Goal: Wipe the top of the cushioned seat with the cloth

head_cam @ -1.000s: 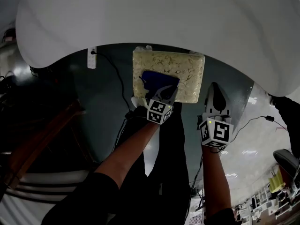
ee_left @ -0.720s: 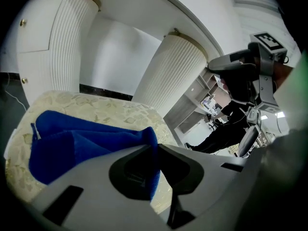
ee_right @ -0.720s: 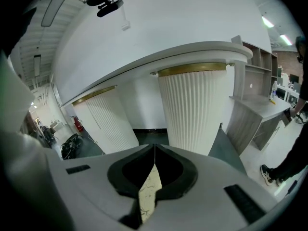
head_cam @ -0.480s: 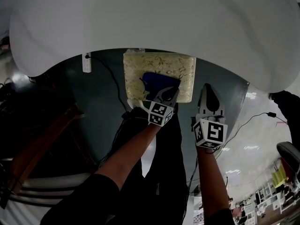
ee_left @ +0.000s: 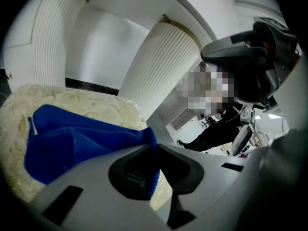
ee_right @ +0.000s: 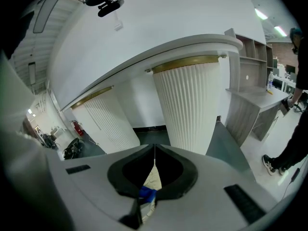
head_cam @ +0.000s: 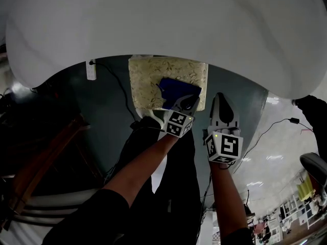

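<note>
Dim head view, brighter gripper views, strong fisheye distortion.

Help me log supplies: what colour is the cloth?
Blue cloth, clearest in the left gripper view.

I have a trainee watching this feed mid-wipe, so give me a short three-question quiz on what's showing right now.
1. True or false: the blue cloth covers the whole top of the cushioned seat.
2. Which one grips the cloth? A: the left hand-held gripper. B: the right hand-held gripper. C: neither.
3. Fill the gap: the right hand-held gripper, off the seat's right edge in the head view, has its jaws ____ with nothing between them.

Key: 1 false, since the cloth lies on only part of the top; 2 A; 3 shut.
</note>
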A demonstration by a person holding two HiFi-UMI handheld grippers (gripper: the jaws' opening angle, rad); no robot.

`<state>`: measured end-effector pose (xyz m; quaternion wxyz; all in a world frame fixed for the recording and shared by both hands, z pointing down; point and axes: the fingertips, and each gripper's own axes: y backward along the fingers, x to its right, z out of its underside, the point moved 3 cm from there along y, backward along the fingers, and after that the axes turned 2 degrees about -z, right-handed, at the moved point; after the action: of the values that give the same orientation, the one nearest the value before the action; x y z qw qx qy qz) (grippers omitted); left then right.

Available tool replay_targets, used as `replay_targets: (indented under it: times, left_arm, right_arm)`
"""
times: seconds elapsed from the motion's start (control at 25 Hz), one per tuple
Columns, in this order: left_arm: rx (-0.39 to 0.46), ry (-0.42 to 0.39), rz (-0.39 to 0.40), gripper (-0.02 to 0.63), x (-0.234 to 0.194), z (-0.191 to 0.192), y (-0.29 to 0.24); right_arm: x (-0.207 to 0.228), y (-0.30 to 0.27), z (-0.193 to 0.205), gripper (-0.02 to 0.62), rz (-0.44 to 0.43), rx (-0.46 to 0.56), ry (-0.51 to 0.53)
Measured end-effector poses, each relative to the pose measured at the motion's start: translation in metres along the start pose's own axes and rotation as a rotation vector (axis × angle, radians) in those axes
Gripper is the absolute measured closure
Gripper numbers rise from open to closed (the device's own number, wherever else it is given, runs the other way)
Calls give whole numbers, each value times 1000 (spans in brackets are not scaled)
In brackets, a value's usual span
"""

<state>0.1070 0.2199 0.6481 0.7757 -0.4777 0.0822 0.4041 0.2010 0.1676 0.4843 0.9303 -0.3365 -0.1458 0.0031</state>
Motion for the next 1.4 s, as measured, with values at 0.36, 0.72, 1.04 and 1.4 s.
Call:
replay_targets:
  times: [0.36, 0.72, 1.04, 1.4]
  left_arm:
    - [-23, -8, 46, 557, 23, -1, -14]
    - [-74, 11, 163, 557, 64, 7, -39]
    - [-52, 53, 268, 557, 85, -3, -41]
    - [70, 9, 316, 557, 105, -49, 15]
  right_arm:
    - [11, 8, -4, 557, 15, 14, -18]
    - [26, 17, -2, 557, 48, 25, -32]
    - [37, 41, -4, 557, 84, 37, -16]
    - [8, 79, -9, 557, 102, 99, -90]
